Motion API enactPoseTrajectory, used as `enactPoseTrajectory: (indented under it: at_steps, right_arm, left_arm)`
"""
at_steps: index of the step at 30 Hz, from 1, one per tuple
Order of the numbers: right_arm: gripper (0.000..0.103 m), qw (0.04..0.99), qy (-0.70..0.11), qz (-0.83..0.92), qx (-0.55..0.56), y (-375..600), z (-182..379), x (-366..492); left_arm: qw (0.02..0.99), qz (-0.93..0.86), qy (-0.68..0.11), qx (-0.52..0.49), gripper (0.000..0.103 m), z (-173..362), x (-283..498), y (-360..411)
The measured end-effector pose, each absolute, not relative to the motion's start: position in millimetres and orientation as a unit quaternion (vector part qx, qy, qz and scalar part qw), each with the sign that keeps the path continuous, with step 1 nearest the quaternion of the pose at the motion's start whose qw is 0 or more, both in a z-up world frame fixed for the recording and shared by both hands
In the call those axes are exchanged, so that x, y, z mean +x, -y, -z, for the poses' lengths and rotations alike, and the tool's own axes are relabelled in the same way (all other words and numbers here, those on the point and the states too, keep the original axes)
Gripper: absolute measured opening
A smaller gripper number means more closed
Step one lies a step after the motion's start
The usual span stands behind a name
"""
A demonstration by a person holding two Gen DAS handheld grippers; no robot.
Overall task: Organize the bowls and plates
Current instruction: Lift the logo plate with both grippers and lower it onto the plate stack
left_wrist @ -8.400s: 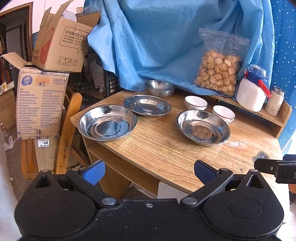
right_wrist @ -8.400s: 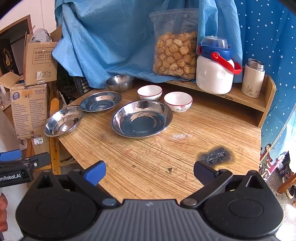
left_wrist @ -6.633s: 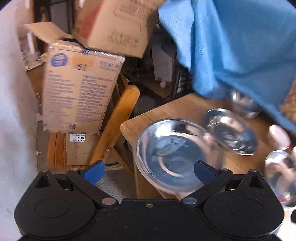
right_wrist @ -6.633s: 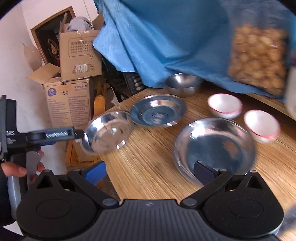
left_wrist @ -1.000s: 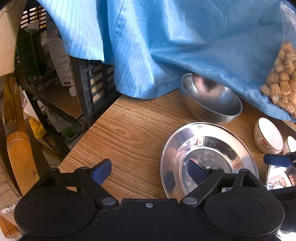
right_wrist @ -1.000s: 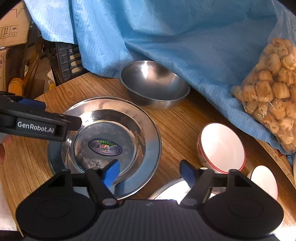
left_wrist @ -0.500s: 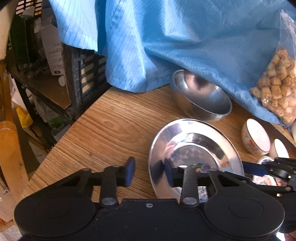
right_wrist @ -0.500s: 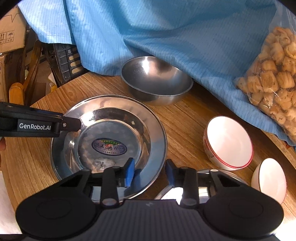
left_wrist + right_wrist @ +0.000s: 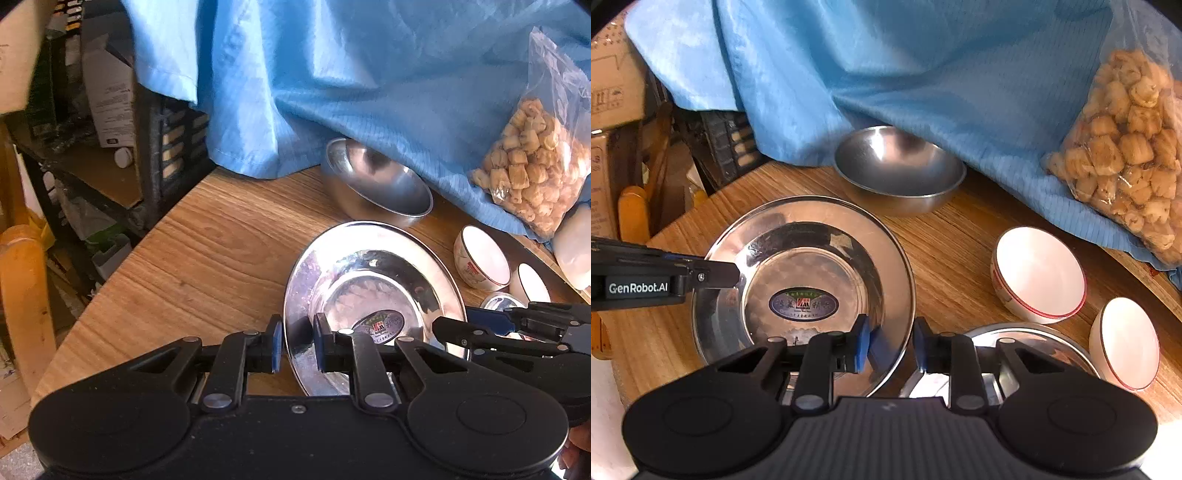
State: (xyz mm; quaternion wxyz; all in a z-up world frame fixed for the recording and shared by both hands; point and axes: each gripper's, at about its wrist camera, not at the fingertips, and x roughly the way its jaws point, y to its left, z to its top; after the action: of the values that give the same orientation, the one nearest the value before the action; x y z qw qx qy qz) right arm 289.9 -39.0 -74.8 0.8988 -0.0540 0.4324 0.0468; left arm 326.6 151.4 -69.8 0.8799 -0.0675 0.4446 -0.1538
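Both grippers have moved in on the steel plate (image 9: 798,258), which sits on the worktop (image 9: 207,251) in front of the steel bowl (image 9: 897,173). A second ago the jaws stood wide; now both pairs are closing. The left gripper (image 9: 297,341) straddles the plate's left rim and the right gripper (image 9: 888,345) its right rim, with a gap visible at the outer pads. The plate looks about ready for a two-handed lift, probably towards the second steel plate (image 9: 1027,339).
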Motion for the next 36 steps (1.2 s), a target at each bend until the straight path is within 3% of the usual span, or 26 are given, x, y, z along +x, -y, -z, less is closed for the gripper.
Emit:
enactPoseTrajectory:
  at_steps: [14, 36]
  right_arm:
    - [0.026, 0.918, -0.396, -0.028, -0.015, 61, 47, 254]
    - [0.025, 0.908, -0.410, 0.074, 0.044, 144, 42, 199]
  left_arm:
    - [0.895, 0.171, -0.408, -0.061, 0.018, 37, 306, -137]
    - [0.859, 0.269, -0.436, -0.015, 0.019, 44, 292, -40]
